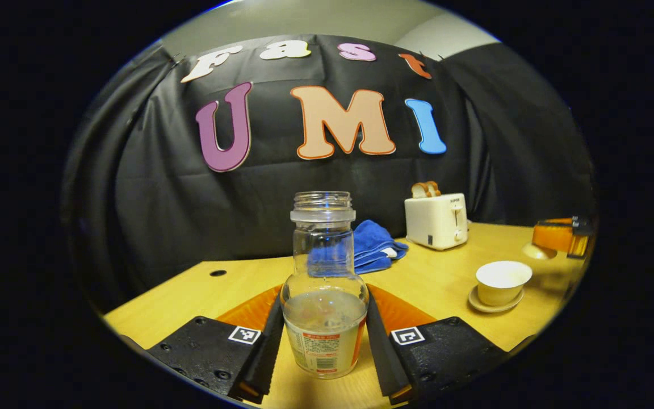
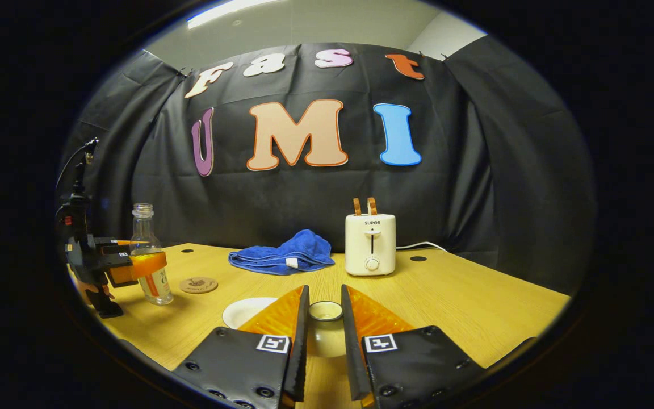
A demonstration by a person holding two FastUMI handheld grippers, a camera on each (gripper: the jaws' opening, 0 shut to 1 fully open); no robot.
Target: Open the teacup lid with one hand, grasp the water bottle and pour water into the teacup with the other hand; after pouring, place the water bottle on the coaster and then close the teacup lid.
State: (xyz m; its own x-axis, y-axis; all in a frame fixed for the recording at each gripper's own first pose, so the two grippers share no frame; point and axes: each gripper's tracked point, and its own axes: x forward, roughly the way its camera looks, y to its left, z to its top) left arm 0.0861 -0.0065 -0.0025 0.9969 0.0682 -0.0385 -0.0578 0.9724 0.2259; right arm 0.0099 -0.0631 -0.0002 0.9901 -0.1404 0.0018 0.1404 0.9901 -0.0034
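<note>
Left gripper (image 1: 323, 335) jaws pinch the water bottle (image 1: 323, 295) low; clear, slick, part-full. Right gripper (image 2: 325, 335) pinches the lid (image 2: 325, 311).

The toaster (image 2: 370, 244) at the worktop's (image 2: 474, 307) back edge carries the brand word "SUPOR" on its front.

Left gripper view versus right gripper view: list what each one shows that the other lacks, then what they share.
Left gripper view: the left gripper clamping the water bottle close up, and a clear side look at the open teacup on its saucer.
Right gripper view: the coaster beside the bottle, a white cable behind the toaster, and the lid between the right gripper fingers. A white rim nearby may be the teacup.
Shared: bottle, blue towel, toaster, wooden table.
</note>
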